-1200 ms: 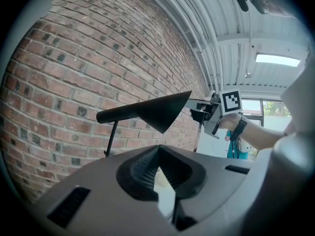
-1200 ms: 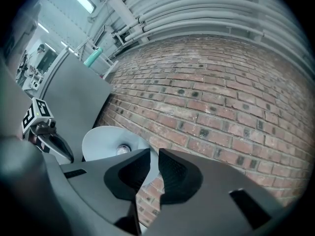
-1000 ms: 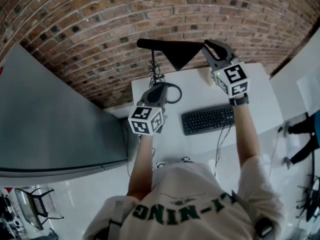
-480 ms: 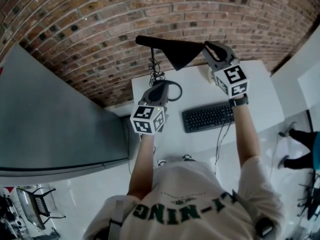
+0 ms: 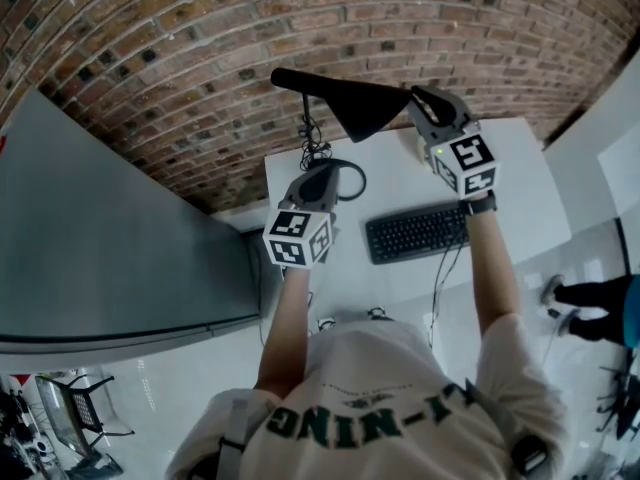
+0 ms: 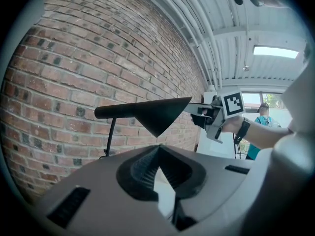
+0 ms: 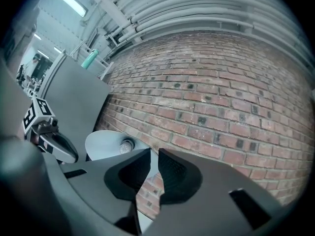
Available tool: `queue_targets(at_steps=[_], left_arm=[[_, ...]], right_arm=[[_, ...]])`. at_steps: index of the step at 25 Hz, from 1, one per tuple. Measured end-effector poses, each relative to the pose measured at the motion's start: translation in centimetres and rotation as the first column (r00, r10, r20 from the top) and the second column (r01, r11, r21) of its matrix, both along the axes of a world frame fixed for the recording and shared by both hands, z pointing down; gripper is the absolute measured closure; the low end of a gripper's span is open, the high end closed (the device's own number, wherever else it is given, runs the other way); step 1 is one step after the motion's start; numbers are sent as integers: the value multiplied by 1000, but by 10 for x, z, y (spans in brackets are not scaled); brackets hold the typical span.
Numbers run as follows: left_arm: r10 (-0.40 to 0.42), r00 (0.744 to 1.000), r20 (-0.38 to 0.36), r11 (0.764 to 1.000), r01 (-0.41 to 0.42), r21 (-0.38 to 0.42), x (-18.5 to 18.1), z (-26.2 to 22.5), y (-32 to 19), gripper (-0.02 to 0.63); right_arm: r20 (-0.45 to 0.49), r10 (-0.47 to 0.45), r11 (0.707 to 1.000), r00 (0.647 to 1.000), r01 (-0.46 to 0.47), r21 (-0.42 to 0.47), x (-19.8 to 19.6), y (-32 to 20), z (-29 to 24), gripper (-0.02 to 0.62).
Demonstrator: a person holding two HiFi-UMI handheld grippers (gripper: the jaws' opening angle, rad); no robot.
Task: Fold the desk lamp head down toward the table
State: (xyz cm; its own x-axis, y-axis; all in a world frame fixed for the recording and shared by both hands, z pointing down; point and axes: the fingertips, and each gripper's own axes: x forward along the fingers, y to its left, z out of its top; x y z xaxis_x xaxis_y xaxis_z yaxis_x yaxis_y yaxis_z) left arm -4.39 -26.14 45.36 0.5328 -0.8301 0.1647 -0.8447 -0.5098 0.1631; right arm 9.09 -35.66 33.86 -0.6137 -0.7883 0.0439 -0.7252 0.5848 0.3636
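Observation:
The black desk lamp stands at the table's back edge by the brick wall. Its cone shade (image 5: 352, 106) is raised, with its arm reaching left above a thin pole (image 5: 306, 128). My right gripper (image 5: 413, 100) is shut on the shade's right rim. In the right gripper view the rim passes between the jaws of the right gripper (image 7: 151, 156), and the shade's white inside (image 7: 106, 144) and bulb (image 7: 127, 144) show at left. My left gripper (image 5: 318, 173) hangs low near the pole's foot. Its tips meet in the left gripper view (image 6: 157, 150), with nothing seen held there.
A black keyboard (image 5: 418, 234) lies on the white table (image 5: 510, 173). A dark ring (image 5: 347, 181) lies at the lamp's foot. A grey partition (image 5: 100, 248) stands left of the table. A person (image 5: 592, 296) is on the floor at right.
Both grippers and the lamp head stand as before. The person on the floor at the right edge has walked on.

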Motion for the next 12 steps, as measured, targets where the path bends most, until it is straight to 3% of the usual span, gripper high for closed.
queue_targets(at_steps=[12], left_arm=[[6, 1000, 1, 1000, -6, -7, 5, 8, -2, 606]], right_arm=[[10, 2, 999, 1000, -1, -45, 7, 3, 32, 546]])
